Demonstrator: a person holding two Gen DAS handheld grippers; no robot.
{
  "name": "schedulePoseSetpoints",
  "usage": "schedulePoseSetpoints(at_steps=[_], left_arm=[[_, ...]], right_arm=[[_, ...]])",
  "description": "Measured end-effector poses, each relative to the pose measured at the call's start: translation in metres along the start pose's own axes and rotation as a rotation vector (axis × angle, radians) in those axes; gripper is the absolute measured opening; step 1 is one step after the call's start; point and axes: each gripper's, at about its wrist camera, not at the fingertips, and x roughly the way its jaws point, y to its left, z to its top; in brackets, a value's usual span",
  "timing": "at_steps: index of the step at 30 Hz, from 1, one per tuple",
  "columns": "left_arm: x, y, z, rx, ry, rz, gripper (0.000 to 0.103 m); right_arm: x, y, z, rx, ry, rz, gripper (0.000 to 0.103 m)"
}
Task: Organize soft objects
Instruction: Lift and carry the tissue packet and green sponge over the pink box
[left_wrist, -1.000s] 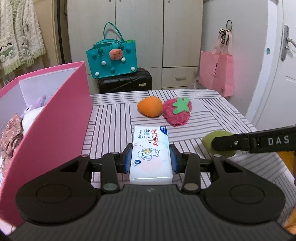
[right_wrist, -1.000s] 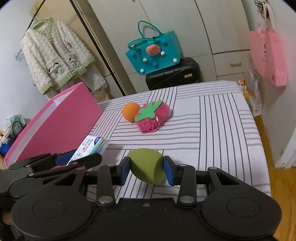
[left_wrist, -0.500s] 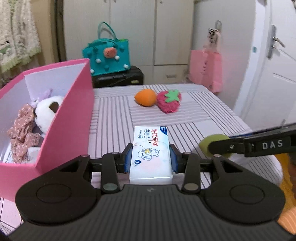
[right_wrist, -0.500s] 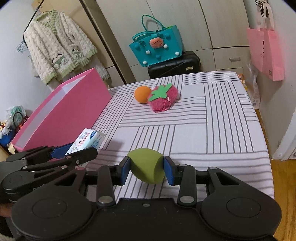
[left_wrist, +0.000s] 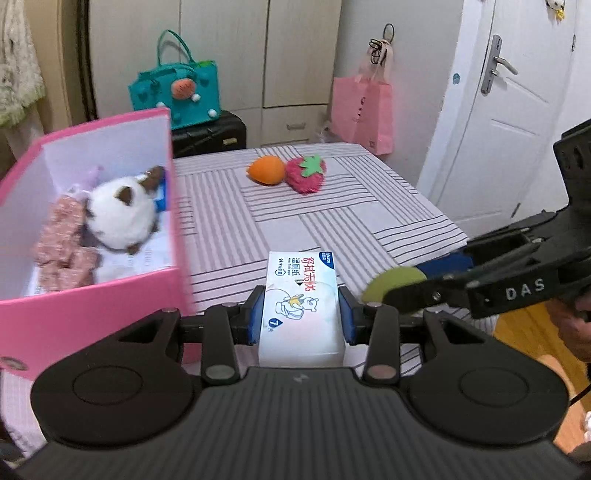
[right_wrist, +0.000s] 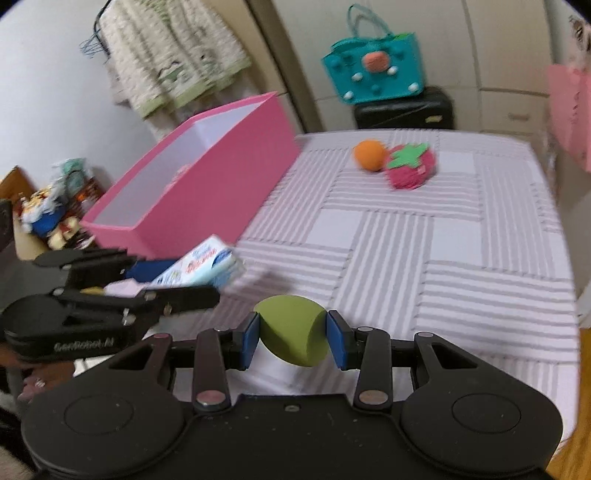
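Altogether: one tissue pack (left_wrist: 301, 295), three sponges (right_wrist: 291, 334).

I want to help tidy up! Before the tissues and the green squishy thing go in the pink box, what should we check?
1. Left tongs shut on the tissue pack: ok.
2. Right tongs shut on the green sponge: ok.
3. Pink box open on top: ok.
4. Free room inside beside the plush toy: ok, white floor shows.
5. Tissue pack already above the box: not ok, it is beside it.
6. Orange sponge and strawberry out of the way: ok.
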Motion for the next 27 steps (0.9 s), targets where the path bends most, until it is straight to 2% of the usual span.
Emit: schedulePoseSetpoints(at_steps=[3,7,13,23,27], left_arm=[[-0.016,0.008,-0.006,0.0,0.003,-0.001,0.039],[-0.032,0.022,-0.014,-0.014,0.045,-0.023,0.039],[-0.06,0.043,-0.024,-0.029,0.081,0.006,0.039],[-0.105,0.067,-0.034,-0.025,0.086,0.041,0.039],[-0.118,0.076,-0.035,-0.031,0.055,0.051,0.039]], right_arm=[[0.0,0.011,-0.002,-0.003,0.013,0.021,0.045],[0.0,0.024,-0.003,-0.001,0.037,0.055,0.045],[-0.006,0.05,-0.002,-0.034,0.067,0.103,0.045],[-0.015,0.106,0.002,-0.149,0.073,0.183,0.045],[-0.015,0.123,0.005,-0.182,0.055,0.199,0.045]])
